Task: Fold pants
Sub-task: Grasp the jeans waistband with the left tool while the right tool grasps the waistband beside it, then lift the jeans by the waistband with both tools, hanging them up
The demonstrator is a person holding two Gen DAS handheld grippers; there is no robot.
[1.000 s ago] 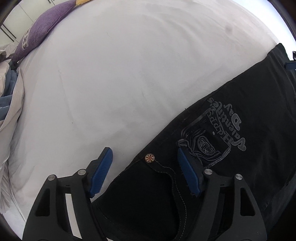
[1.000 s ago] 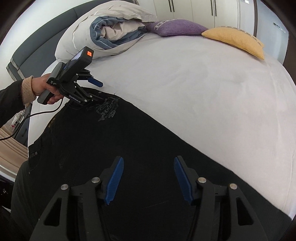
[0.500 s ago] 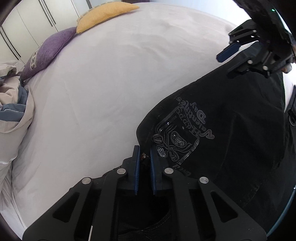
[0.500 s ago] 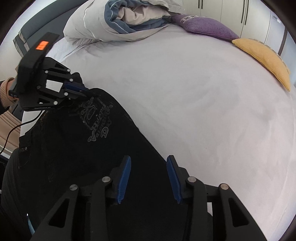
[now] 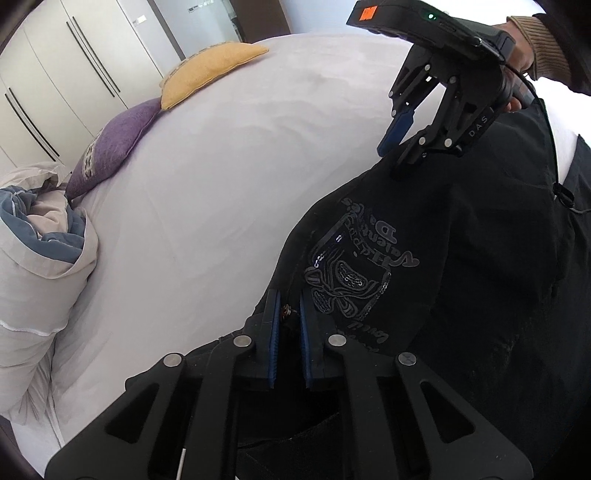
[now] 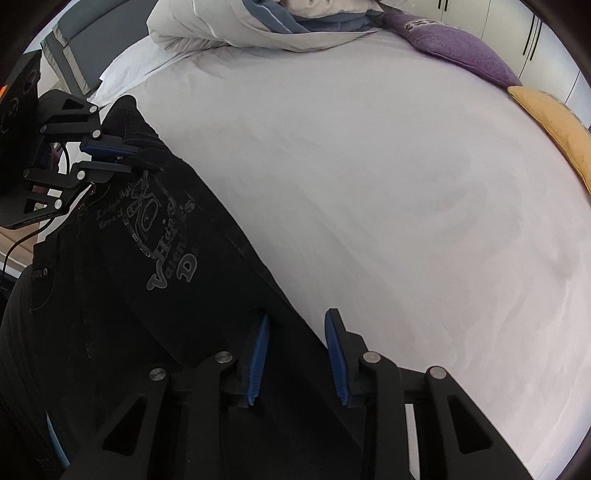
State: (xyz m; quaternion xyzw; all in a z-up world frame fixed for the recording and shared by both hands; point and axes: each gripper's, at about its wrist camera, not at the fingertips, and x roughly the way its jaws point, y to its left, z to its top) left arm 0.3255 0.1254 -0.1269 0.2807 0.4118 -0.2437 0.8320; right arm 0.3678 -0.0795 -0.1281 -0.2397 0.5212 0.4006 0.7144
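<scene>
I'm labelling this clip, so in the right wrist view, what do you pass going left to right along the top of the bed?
Left gripper shut on the black pants → bundled duvet → purple cushion → yellow cushion.

left hand-held gripper [image 5: 287,317]: clamped on pants [image 5: 461,266] waistband | bed [image 5: 221,177]: white
</scene>
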